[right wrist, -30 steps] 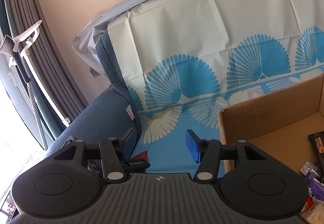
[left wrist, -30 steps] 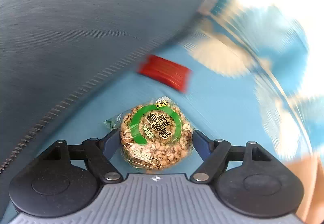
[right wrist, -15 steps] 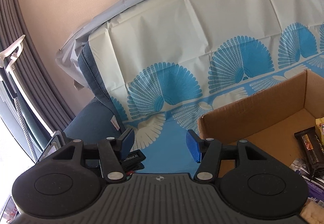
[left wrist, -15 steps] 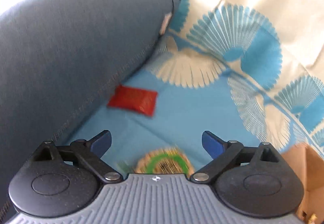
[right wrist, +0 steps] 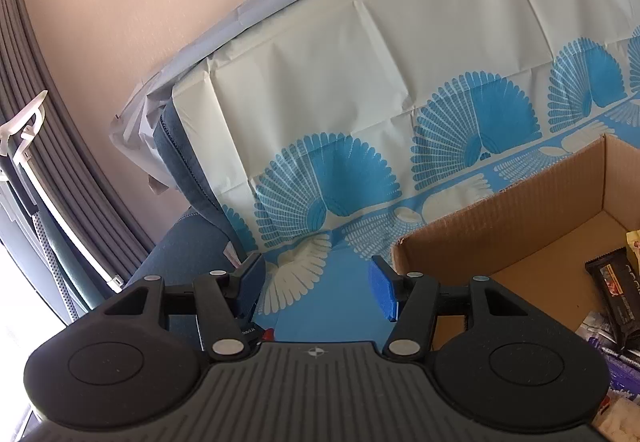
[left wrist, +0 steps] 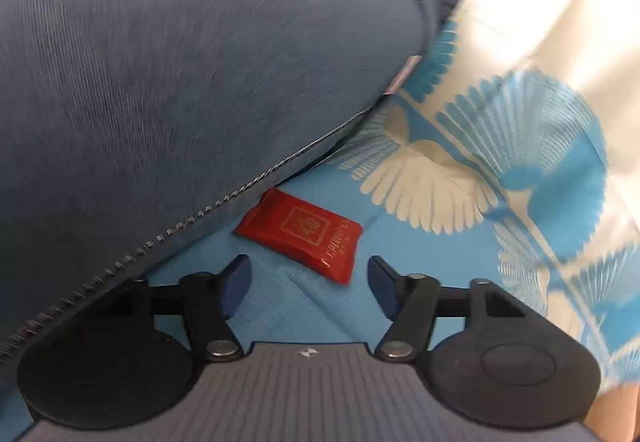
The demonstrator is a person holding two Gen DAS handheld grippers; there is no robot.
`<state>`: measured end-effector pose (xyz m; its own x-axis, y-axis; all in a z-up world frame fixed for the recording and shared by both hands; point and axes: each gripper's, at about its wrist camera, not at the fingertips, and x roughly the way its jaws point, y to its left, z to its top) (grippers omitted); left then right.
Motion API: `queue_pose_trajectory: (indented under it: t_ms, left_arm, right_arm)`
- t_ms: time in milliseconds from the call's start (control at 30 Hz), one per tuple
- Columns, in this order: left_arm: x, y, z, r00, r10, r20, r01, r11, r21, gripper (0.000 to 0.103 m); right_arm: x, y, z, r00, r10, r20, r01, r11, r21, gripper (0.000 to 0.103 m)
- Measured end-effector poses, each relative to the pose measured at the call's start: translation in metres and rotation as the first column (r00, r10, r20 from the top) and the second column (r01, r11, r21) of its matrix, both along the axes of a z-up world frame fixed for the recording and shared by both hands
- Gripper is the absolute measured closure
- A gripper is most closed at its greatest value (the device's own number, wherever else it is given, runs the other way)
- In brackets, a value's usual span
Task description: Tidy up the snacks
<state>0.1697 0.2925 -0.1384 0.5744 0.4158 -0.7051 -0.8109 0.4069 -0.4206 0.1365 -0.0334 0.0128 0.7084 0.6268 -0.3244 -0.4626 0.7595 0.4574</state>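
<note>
Hovering just short of the red packet [left wrist: 301, 232], the left gripper [left wrist: 308, 284] has its blue pads spread with nothing between them; the jaws have just been closing in from a wider spread, yet they touch nothing, and the packet's near corner sits just ahead of the gap, towards the right pad. That packet lies flat on the blue patterned cloth [left wrist: 420, 262], skewed to the fingers' line, its far end close against the piped seam of the grey-blue cushion [left wrist: 160, 82]. It looks like a small sealed foil sachet: light, thin, glossy, probably slippery, and soft enough to buckle if squeezed hard. Taking it across its short width near the middle seems the safest hold, with the fingertips pressed into the yielding cloth so one pad slides under an edge; pinching the crimped end would likely let it swing or slip. The cushion leaves little room on the left side, so the wrist may need turning to square the pads to the long edges. Further off, the right gripper [right wrist: 318, 290] hangs with its fingers parted and empty beside the cardboard box [right wrist: 500, 226], where a dark bar [right wrist: 618, 292] and other wrappers already lie
</note>
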Motion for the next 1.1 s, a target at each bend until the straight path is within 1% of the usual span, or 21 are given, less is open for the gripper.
queue_pose_trajectory:
  t_ms: [33, 100, 133, 233, 267, 367, 433, 467, 500, 533, 567, 600, 700, 733, 800, 900, 1000, 1067, 1100]
  left_arm:
    - [0.002, 0.003, -0.003, 1.000, 0.022, 0.005, -0.021, 1.000, -0.012, 0.030]
    - [0.007, 0.006, -0.003, 0.998, 0.061, -0.001, -0.061, 0.998, 0.014, 0.021]
    - [0.009, 0.008, -0.003, 0.998, 0.069, -0.010, -0.069, 0.997, 0.025, 0.021]
    - [0.025, 0.017, -0.005, 0.996, 0.075, -0.039, -0.074, 0.997, 0.024, 0.018]
    - [0.030, 0.019, -0.005, 0.995, 0.076, -0.057, -0.074, 0.997, 0.032, 0.018]
    - [0.047, 0.021, -0.007, 0.991, 0.052, -0.125, -0.045, 0.997, 0.060, 0.011]
    - [0.058, 0.019, -0.007, 0.982, 0.035, -0.185, -0.017, 0.995, 0.093, 0.011]
    - [0.060, 0.018, -0.007, 0.979, 0.034, -0.201, -0.013, 0.995, 0.102, 0.011]
    - [0.063, 0.017, -0.007, 0.975, 0.029, -0.222, -0.004, 0.994, 0.113, 0.012]
    - [0.065, 0.016, -0.006, 0.969, 0.018, -0.245, 0.014, 0.991, 0.131, 0.018]
    - [0.065, 0.015, -0.005, 0.968, 0.009, -0.250, 0.030, 0.988, 0.150, 0.025]
    - [0.064, 0.014, -0.004, 0.969, 0.003, -0.248, 0.036, 0.987, 0.156, 0.029]
    - [0.060, 0.012, -0.002, 0.970, -0.021, -0.241, 0.058, 0.987, 0.149, 0.039]
    - [0.056, 0.011, 0.000, 0.972, -0.032, -0.233, 0.066, 0.988, 0.141, 0.040]
    - [0.049, 0.009, 0.003, 0.972, -0.061, -0.225, 0.091, 0.988, 0.126, 0.046]
    - [0.035, 0.003, 0.008, 0.968, -0.131, -0.213, 0.152, 0.985, 0.086, 0.048]
    - [0.014, -0.004, 0.014, 0.946, -0.235, -0.224, 0.246, 0.969, 0.021, 0.048]
    - [-0.006, -0.010, 0.019, 0.928, -0.291, -0.231, 0.288, 0.956, -0.047, 0.048]
    - [-0.017, -0.014, 0.025, 0.921, -0.312, -0.233, 0.305, 0.950, -0.064, 0.048]
  right_arm:
    - [0.000, 0.000, 0.000, 1.000, 0.001, 0.001, -0.001, 1.000, 0.002, 0.044]
    - [0.001, -0.002, 0.000, 1.000, 0.003, -0.001, -0.003, 1.000, 0.006, 0.044]
    - [0.002, -0.002, 0.000, 1.000, 0.006, -0.004, -0.006, 1.000, 0.007, 0.044]
    - [0.003, -0.004, -0.002, 1.000, 0.010, -0.016, -0.010, 1.000, 0.014, 0.044]
    - [0.003, -0.005, -0.002, 1.000, 0.012, -0.018, -0.012, 1.000, 0.015, 0.044]
    - [0.004, -0.003, -0.002, 1.000, 0.020, -0.020, -0.019, 1.000, 0.018, 0.044]
    - [0.004, -0.002, -0.002, 0.999, 0.025, -0.019, -0.025, 1.000, 0.017, 0.044]
    - [0.005, -0.002, -0.002, 0.999, 0.028, -0.020, -0.027, 0.999, 0.017, 0.044]
    - [0.005, -0.002, -0.002, 0.999, 0.029, -0.021, -0.029, 0.999, 0.017, 0.044]
    - [0.005, -0.001, -0.002, 0.999, 0.033, -0.022, -0.032, 0.999, 0.016, 0.044]
    - [0.004, -0.001, -0.002, 0.999, 0.036, -0.022, -0.036, 0.999, 0.014, 0.044]
    - [0.004, -0.001, -0.003, 0.999, 0.039, -0.021, -0.039, 0.999, 0.012, 0.044]
    - [0.003, 0.000, -0.003, 0.998, 0.051, -0.021, -0.051, 0.999, 0.007, 0.044]
    - [0.002, 0.001, -0.003, 0.998, 0.057, -0.017, -0.057, 0.998, 0.004, 0.044]
    - [0.000, 0.002, 0.000, 0.998, 0.066, -0.003, -0.066, 0.998, -0.003, 0.044]
    - [-0.002, 0.003, 0.003, 0.997, 0.073, 0.014, -0.073, 0.997, -0.006, 0.044]
    - [-0.004, 0.006, 0.007, 0.997, 0.079, 0.023, -0.078, 0.997, -0.016, 0.044]
    - [-0.007, 0.007, 0.007, 0.996, 0.085, 0.026, -0.084, 0.996, -0.023, 0.044]
    - [-0.008, 0.009, 0.007, 0.996, 0.089, 0.024, -0.089, 0.996, -0.028, 0.044]
